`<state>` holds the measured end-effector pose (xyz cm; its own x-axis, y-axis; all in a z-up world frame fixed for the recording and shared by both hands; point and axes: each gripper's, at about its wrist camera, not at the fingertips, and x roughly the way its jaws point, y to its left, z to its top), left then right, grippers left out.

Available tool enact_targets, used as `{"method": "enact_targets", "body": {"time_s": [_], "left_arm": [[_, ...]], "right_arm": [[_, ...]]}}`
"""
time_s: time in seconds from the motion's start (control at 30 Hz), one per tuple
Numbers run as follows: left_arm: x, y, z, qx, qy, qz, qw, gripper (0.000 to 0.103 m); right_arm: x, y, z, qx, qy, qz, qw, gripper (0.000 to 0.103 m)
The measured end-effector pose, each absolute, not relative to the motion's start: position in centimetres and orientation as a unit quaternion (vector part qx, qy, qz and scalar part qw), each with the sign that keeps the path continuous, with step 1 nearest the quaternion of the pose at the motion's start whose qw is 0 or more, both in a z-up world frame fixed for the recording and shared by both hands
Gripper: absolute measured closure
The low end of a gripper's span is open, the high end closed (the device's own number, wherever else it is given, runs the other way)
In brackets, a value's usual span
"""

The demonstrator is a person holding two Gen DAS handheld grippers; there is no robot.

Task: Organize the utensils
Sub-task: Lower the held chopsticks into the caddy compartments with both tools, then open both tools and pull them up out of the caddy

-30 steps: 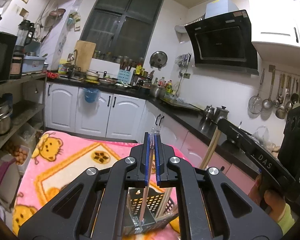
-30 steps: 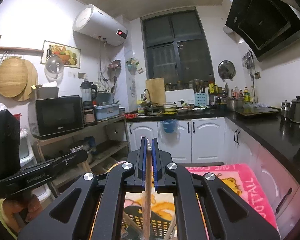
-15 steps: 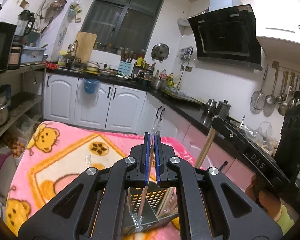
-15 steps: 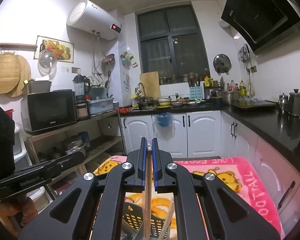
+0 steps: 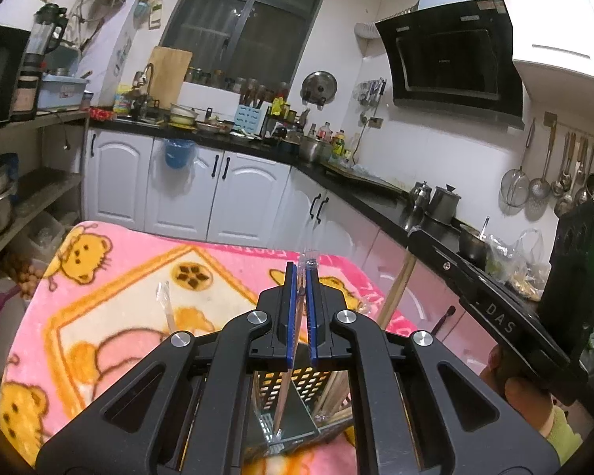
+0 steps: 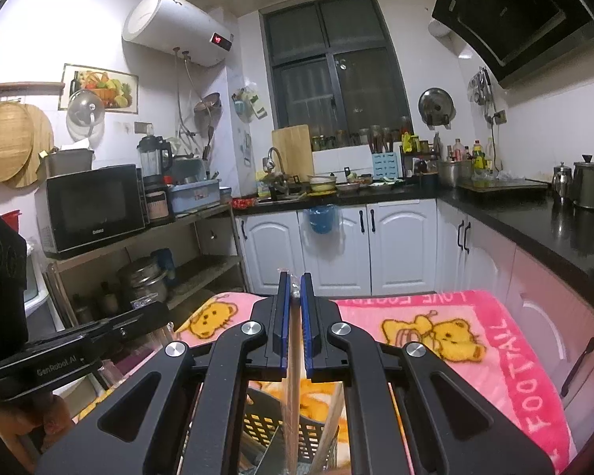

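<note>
Here both claws are carrying wrapped chopsticks over the perforated utensil holder (image 5: 293,399) standing on the pink bear blanket (image 5: 111,297) that covers the surface. The left claw (image 5: 301,297) is pinching one plastic-sleeved chopstick pair (image 5: 284,392), its lower end dipping inside the holder; the right claw (image 6: 292,304) is pinching another wrapped pair (image 6: 293,380) just above the rim. This looks like the insertion step. Next, each claw needs to be lowering straight, then spreading. One more wrapped pair (image 5: 165,301) is lying on the blanket.
</note>
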<state>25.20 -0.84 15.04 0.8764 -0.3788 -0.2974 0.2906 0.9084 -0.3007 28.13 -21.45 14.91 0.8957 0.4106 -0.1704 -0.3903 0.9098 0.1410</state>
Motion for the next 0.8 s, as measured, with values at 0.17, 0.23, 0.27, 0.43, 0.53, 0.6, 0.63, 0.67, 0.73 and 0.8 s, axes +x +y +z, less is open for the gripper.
{"method": "enact_targets", "body": {"time_s": [0.17,0.23,0.27,0.43,0.53,0.6,0.63,0.67,0.73,0.8], "left_arm": [[25.5,-1.1,14.2,-0.123,0.186,-0.175,0.959,0.101],[25.6,-1.2,13.9,-0.123,0.189,-0.176,0.958,0.101],[25.6,-1.3,13.9,-0.123,0.190,-0.175,0.958,0.101],[25.7,-1.4,13.1,-0.123,0.199,-0.174,0.957,0.101],[25.8,-1.2,12.7,-0.126,0.205,-0.173,0.955,0.101],[25.7,-1.2,12.5,-0.126,0.207,-0.172,0.955,0.101],[25.6,-1.1,12.4,-0.126,0.208,-0.171,0.955,0.101],[25.6,-1.1,12.3,-0.126,0.209,-0.171,0.954,0.101],[25.6,-0.9,12.2,-0.127,0.212,-0.170,0.954,0.101],[25.5,-0.8,12.1,-0.127,0.214,-0.168,0.954,0.095]], "right_arm": [[28.5,-21.3,14.3,0.052,0.107,0.207,0.971,0.097],[28.5,-21.2,14.1,0.052,0.111,0.209,0.970,0.097],[28.5,-21.2,14.0,0.052,0.113,0.210,0.970,0.097],[28.7,-20.7,13.1,0.047,0.127,0.214,0.968,0.097],[28.8,-20.6,12.7,0.046,0.136,0.216,0.966,0.097],[28.7,-20.6,12.5,0.046,0.139,0.217,0.965,0.097],[28.7,-20.7,12.5,0.047,0.140,0.216,0.965,0.097],[28.7,-20.7,12.4,0.047,0.142,0.216,0.965,0.097],[28.5,-20.8,12.3,0.047,0.146,0.217,0.964,0.097],[28.4,-21.0,12.1,0.049,0.152,0.217,0.963,0.094]]}}
